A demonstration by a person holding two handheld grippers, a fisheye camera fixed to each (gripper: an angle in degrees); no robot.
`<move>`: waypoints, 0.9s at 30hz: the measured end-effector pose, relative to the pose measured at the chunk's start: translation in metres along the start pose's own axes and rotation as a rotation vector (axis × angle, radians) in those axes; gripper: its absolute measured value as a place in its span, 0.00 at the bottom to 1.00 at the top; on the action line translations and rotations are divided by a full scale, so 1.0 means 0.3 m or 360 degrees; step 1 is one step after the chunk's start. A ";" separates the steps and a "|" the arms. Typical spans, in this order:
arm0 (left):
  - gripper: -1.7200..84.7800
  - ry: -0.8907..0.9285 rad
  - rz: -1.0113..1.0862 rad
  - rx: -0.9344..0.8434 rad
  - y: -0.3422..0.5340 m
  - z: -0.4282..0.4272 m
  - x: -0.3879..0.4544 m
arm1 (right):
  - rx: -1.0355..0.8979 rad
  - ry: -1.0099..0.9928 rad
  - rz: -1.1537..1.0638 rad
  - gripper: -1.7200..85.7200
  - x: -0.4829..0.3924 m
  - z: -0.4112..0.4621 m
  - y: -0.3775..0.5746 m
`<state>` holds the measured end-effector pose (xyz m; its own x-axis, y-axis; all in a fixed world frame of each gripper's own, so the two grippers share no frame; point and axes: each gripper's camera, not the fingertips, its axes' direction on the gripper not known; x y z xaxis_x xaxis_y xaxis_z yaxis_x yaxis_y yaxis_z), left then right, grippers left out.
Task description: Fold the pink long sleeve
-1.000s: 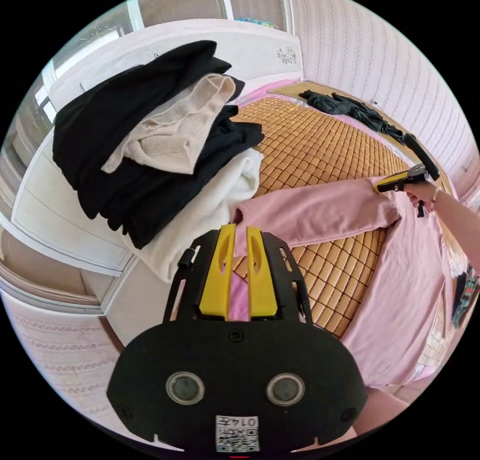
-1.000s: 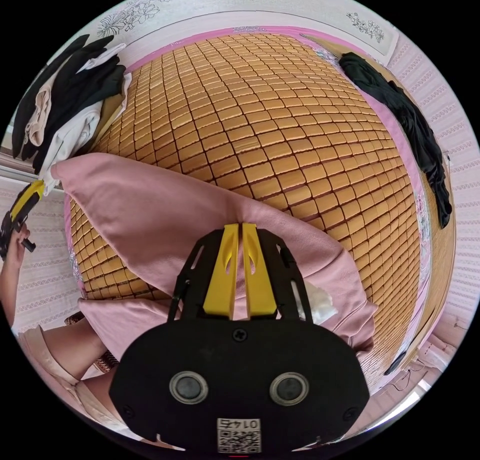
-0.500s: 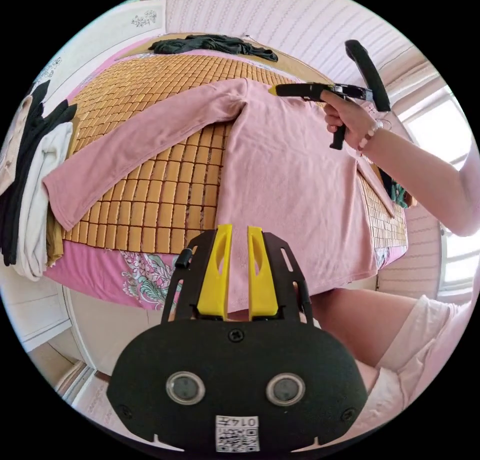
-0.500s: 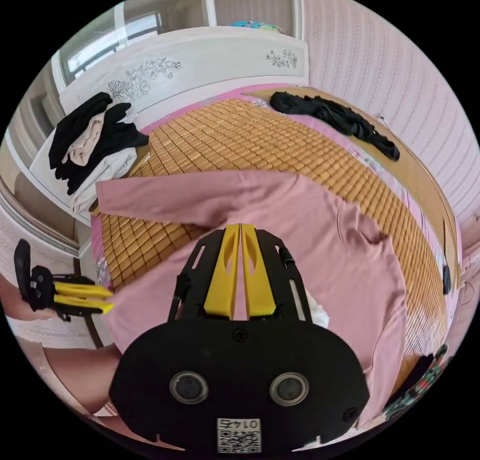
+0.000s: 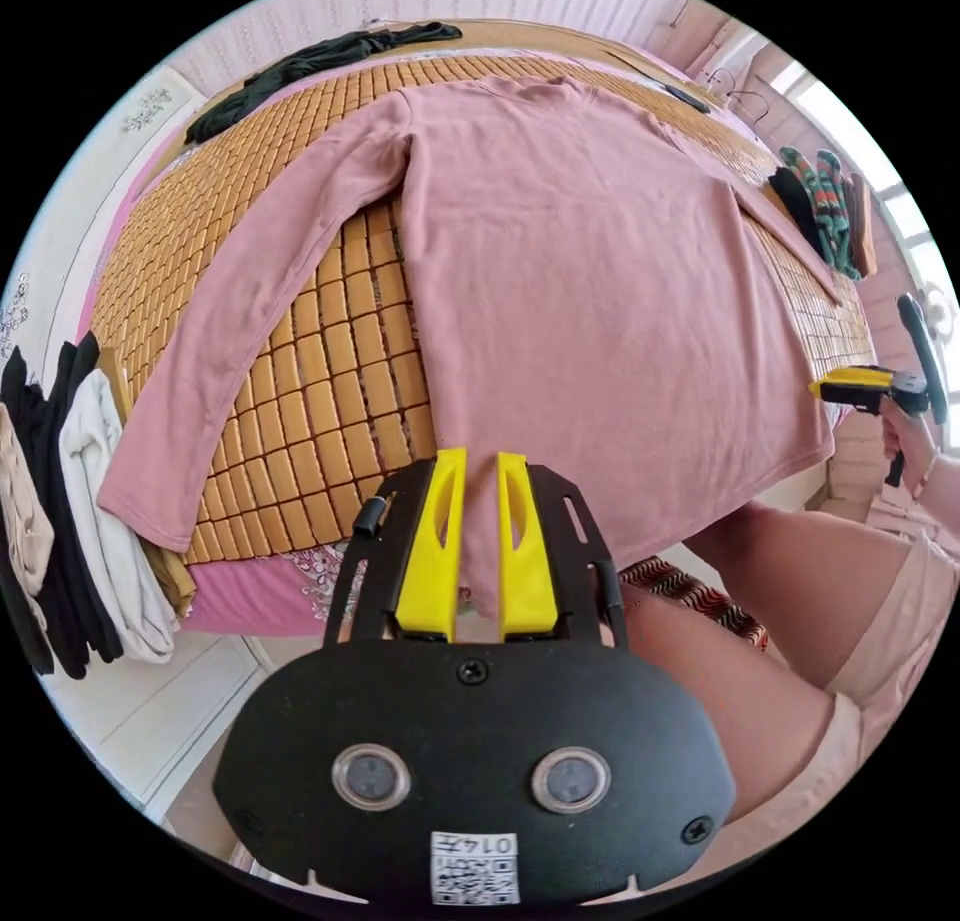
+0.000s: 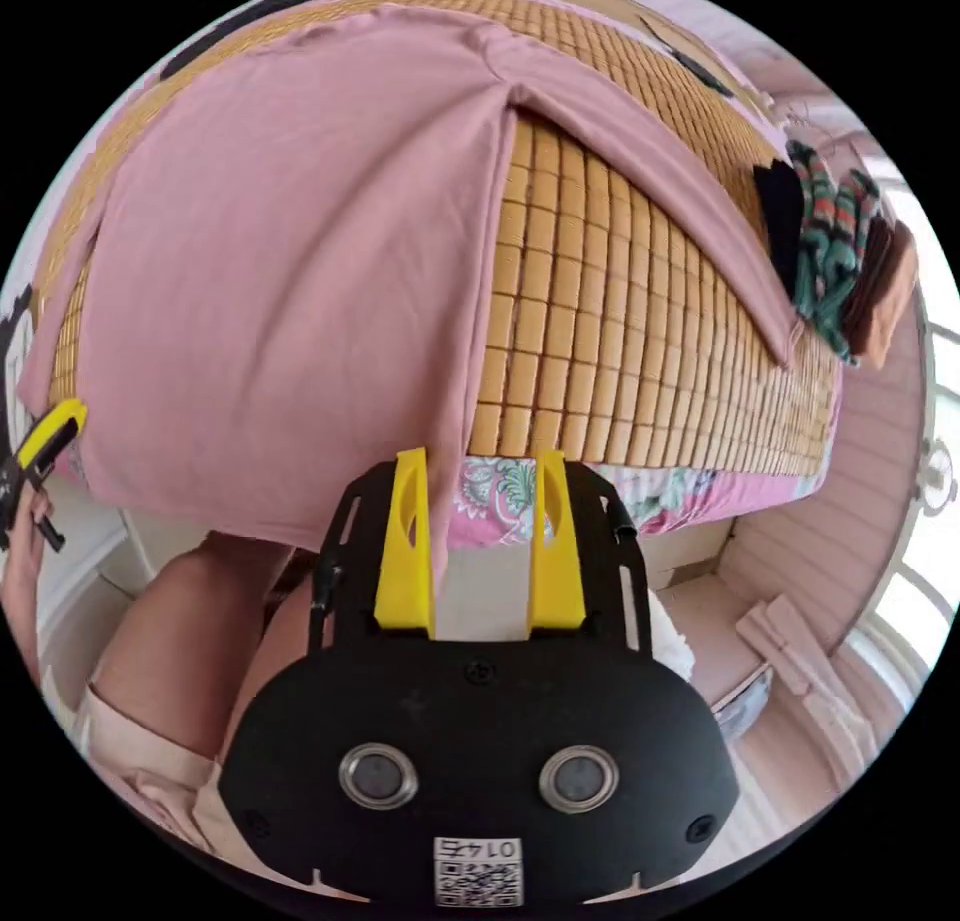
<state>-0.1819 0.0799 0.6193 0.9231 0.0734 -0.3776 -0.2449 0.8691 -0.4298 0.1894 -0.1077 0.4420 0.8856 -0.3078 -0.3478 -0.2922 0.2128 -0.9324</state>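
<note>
There was one pink long sleeve (image 5: 560,261) spread on one bamboo mat (image 5: 330,381). Two grippers (image 5: 478,551) (image 6: 480,541) showed. One clothes pile (image 5: 70,521) sat at nine o'clock, one dark garment (image 5: 310,61) at eleven.

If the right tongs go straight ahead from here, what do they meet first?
Probably the pink long sleeve: its hem corner hangs just off the bed mat, by one jaw of the open right tongs. Depth is unclear.

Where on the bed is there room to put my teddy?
Bare bamboo mat shows between the pink long sleeve body and each spread sleeve, plus a strip toward the black clothes. It is crowded by the clothes pile and the striped stack.
</note>
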 end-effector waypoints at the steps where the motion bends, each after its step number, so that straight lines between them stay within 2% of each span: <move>1: 0.09 0.0004 -0.0005 0.0012 -0.003 0.005 0.003 | -0.0010 -0.0101 0.0012 0.16 0.023 0.013 0.003; 2: 0.09 0.0021 -0.0039 -0.0016 -0.019 0.018 0.006 | 0.0005 -0.0250 0.0020 0.16 0.061 0.036 0.008; 6: 0.11 -0.0040 -0.0023 -0.0043 -0.070 0.056 0.030 | -0.0048 -0.0281 0.0042 0.13 0.159 0.148 -0.007; 8: 0.12 -0.0066 -0.0039 -0.0108 -0.092 0.104 0.032 | -0.0077 -0.0372 -0.0090 0.08 0.194 0.163 -0.018; 11: 0.13 0.0010 -0.0088 -0.0221 -0.121 0.196 0.029 | -0.0023 -0.0288 -0.0118 0.05 0.273 0.174 -0.008; 12: 0.13 0.0069 -0.0071 -0.0234 -0.129 0.224 0.036 | -0.0023 -0.0264 -0.0095 0.05 0.305 0.195 -0.007; 17: 0.14 -0.0005 -0.0013 -0.0234 -0.139 0.300 0.074 | -0.0058 -0.0351 -0.0067 0.07 0.400 0.309 -0.013; 22: 0.10 0.0060 -0.0084 -0.0284 -0.156 0.322 0.050 | -0.0132 -0.0442 -0.0140 0.11 0.507 0.354 0.007; 25: 0.09 0.0006 0.0039 -0.0153 -0.238 0.246 0.078 | -0.0058 -0.0310 -0.0051 0.12 0.636 0.354 0.036; 27: 0.09 -0.0001 0.0237 0.0008 -0.370 0.191 0.147 | 0.0099 0.0017 0.0210 0.12 0.777 0.348 0.056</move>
<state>-0.0972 0.0146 0.6973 0.8768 0.2017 -0.4364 -0.3775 0.8511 -0.3650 0.4285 -0.0790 0.3556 0.8369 -0.2831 -0.4685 -0.3827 0.3093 -0.8706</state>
